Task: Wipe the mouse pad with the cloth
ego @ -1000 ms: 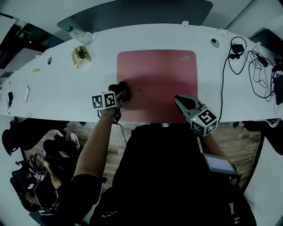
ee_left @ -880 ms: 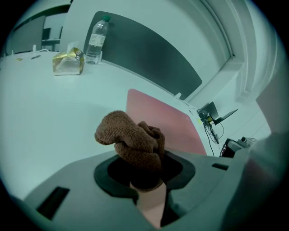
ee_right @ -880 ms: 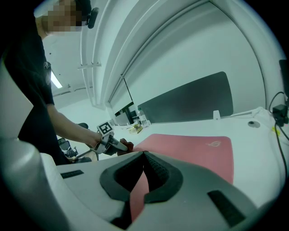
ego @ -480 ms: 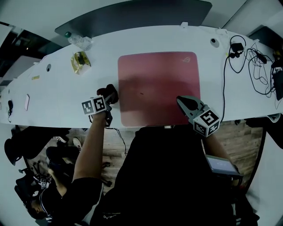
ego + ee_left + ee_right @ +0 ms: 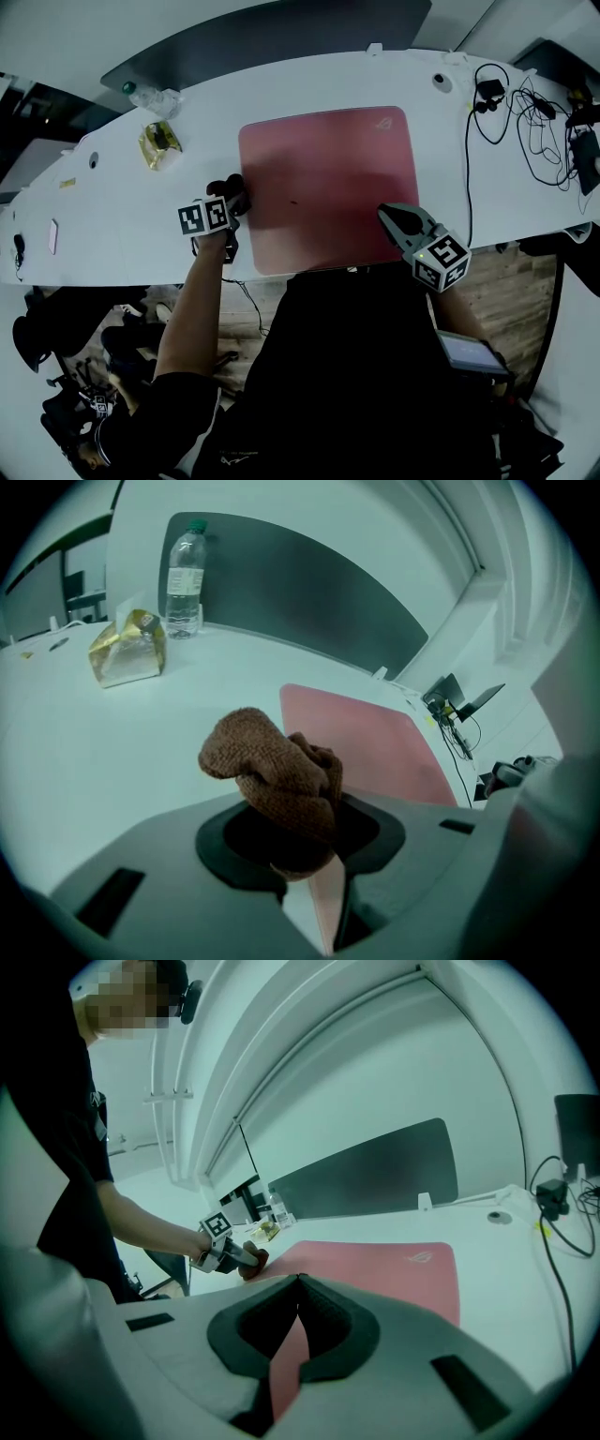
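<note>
Mouse pad: laid on the table. Cloth, held in the left gripper: placed at the pad's left edge. Right gripper: at the pad's near right corner. Packet and bottle: left of the pad. Cables: right of it.

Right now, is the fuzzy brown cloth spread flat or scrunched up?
Scrunched up: the fuzzy brown cloth bulges in a lump from the left gripper, whose jaws pinch it.

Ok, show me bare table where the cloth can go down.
Bare table lies between the snack packet and the mouse pad, and between that pad and the long black cable. The right end is crowded with tangled cables.
</note>
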